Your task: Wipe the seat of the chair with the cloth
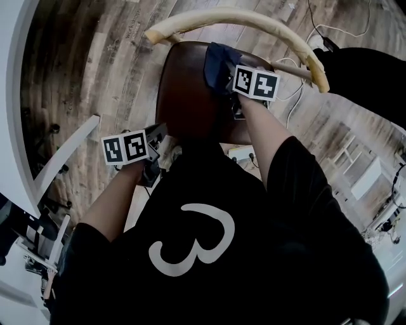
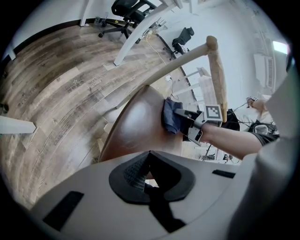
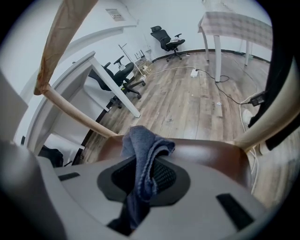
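Tally from the floor: four kinds of thing counted.
There was one wooden chair point(image 1: 190, 95), one blue cloth point(image 1: 219, 60), and two grippers, the left gripper point(image 2: 147, 182) and the right gripper point(image 3: 140, 180). Behind them were two office chairs, the near office chair point(image 3: 124, 75) and the far office chair point(image 3: 168, 35).

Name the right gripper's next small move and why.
Probably press the cloth down and draw it toward the near edge: the right gripper is shut on it at the far corner of the seat, by the backrest; the rest lies nearer.
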### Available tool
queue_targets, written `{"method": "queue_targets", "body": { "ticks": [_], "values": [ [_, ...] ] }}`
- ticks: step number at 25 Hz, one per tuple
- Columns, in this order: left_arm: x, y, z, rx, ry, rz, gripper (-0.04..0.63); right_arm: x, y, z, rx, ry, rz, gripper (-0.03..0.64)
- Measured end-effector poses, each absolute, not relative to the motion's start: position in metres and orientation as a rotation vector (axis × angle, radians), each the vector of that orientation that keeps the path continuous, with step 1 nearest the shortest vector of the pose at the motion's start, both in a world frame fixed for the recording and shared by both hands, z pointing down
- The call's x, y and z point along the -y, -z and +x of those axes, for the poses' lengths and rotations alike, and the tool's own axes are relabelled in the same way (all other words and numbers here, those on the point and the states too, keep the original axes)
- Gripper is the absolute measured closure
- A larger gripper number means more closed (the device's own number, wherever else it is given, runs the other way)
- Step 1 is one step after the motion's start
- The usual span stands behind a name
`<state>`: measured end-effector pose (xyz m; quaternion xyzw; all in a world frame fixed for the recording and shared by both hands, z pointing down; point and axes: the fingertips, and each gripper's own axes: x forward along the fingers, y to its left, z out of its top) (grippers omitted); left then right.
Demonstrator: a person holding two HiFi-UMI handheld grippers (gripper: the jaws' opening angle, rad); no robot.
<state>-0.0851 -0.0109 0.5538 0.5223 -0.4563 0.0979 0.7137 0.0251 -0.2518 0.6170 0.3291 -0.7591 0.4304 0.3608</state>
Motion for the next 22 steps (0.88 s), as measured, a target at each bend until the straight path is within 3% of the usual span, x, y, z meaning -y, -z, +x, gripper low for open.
{"method": "queue_targets", "body": {
  "ticks": [22],
  "values": [
    [0.016, -0.559, -0.079, 0.988, -0.357, 1.210, 0.583, 0.249, -0.629, 0.204, 1.747, -1.119, 1.150, 0.561]
  ]
}}
